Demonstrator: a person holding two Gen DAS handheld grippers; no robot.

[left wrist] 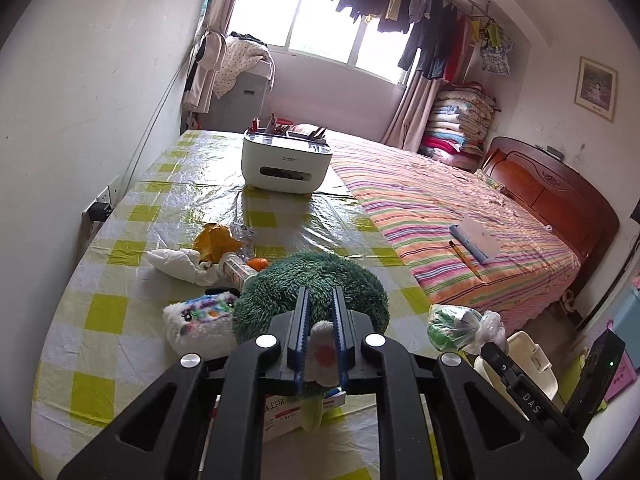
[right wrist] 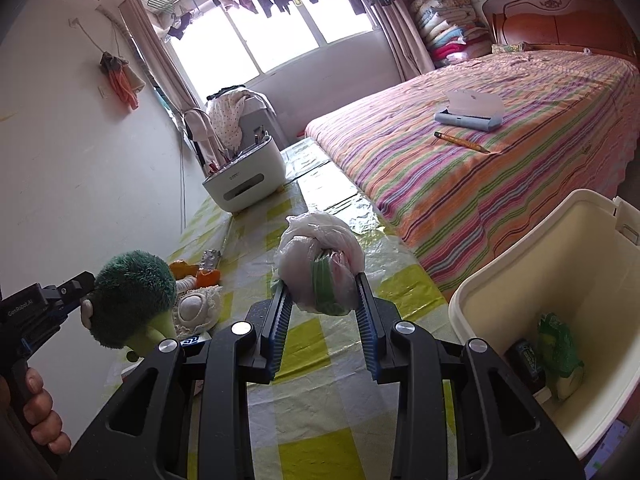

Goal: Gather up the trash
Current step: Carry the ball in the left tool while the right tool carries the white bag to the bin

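A yellow-and-white checked plastic-covered tabletop (left wrist: 120, 312) is set between a white wall and a striped bed (left wrist: 460, 216). A crumpled white plastic bag with green wrapping (right wrist: 320, 268) is pinched by the right gripper (right wrist: 322, 292) near the tabletop's bed-side edge, beside a cream plastic bin (right wrist: 520, 280). A fuzzy green plush toy (left wrist: 312, 284) is clamped in the left gripper (left wrist: 320, 308).

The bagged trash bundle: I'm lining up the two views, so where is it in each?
Left wrist: bagged trash bundle at lower right, off the table's edge, by the bin.
Right wrist: centre, held in the right gripper.
Shared landmark: white organizer box on the table.
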